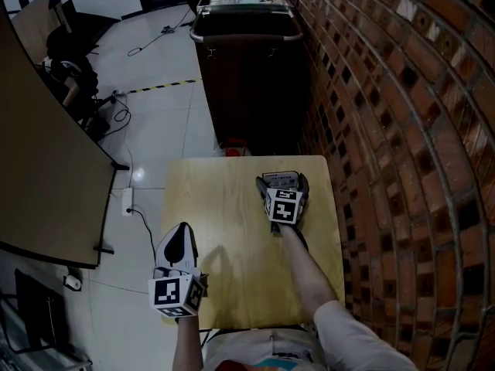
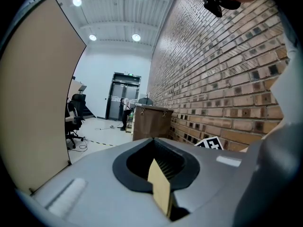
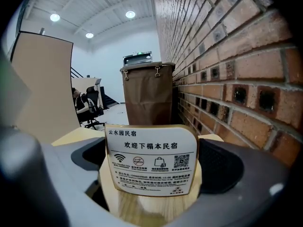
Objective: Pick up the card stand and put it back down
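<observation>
The card stand (image 1: 280, 179) is a white printed card on a light wooden base (image 3: 151, 200), standing at the far right of the small wooden table (image 1: 224, 207). My right gripper (image 1: 282, 182) has one jaw on each side of the base, and the black pads (image 3: 222, 164) press against its edges. In the right gripper view the card (image 3: 154, 157) fills the space between the jaws. My left gripper (image 1: 182, 227) hovers at the table's near left edge with nothing in it. Its jaws (image 2: 163, 174) are closed, with only a thin sliver of table showing between them.
A curved brick wall (image 1: 402, 130) runs close along the table's right side. A dark brown cabinet (image 1: 247, 68) stands just beyond the far edge. A tan partition panel (image 1: 39, 168) is at the left, with a power strip (image 1: 128, 201) and cables on the floor.
</observation>
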